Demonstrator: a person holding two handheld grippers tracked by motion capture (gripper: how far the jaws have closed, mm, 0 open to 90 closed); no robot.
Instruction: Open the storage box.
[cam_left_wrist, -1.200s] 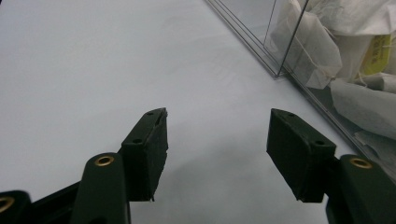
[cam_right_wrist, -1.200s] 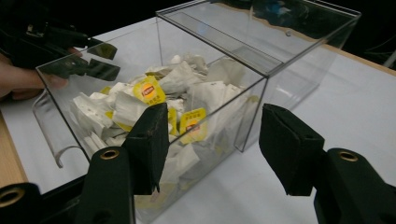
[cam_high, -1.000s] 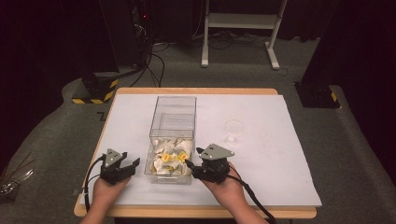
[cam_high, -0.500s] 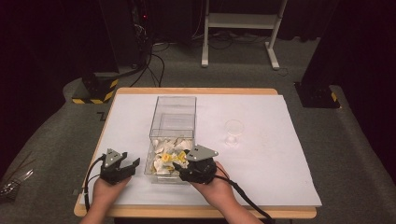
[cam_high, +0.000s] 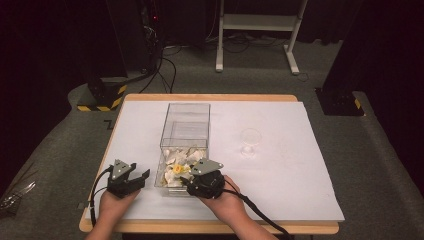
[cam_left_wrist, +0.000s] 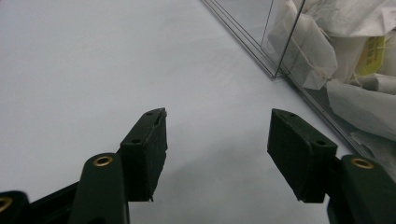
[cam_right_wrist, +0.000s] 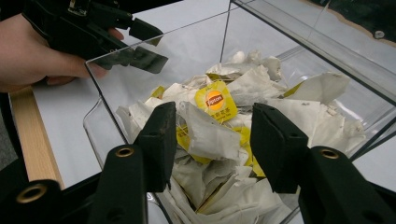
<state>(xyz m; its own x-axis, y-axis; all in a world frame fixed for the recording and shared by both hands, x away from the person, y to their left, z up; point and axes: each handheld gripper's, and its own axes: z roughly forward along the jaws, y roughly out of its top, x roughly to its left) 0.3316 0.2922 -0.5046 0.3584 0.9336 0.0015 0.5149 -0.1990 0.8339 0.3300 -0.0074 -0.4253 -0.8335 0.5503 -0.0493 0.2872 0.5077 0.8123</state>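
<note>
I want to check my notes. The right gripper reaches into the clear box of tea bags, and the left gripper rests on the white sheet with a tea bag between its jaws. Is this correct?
Not quite. The left gripper holds nothing: in the left gripper view its open jaws have only the bare white sheet between them. The rest stands: the right gripper reaches into the clear box of tea bags.

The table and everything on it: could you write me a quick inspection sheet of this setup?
Surface: white sheet over a wooden table.
Job's things: clear box, its near end heaped with tea bags.
Clutter: small clear cup right of the box.
Grippers: left gripper open over bare sheet; right gripper in the box, jaws just closing around a tea bag, pads not pressing.
Cables: one trails from each gripper.
Surroundings: grey floor, white frame, floor cables behind.
</note>
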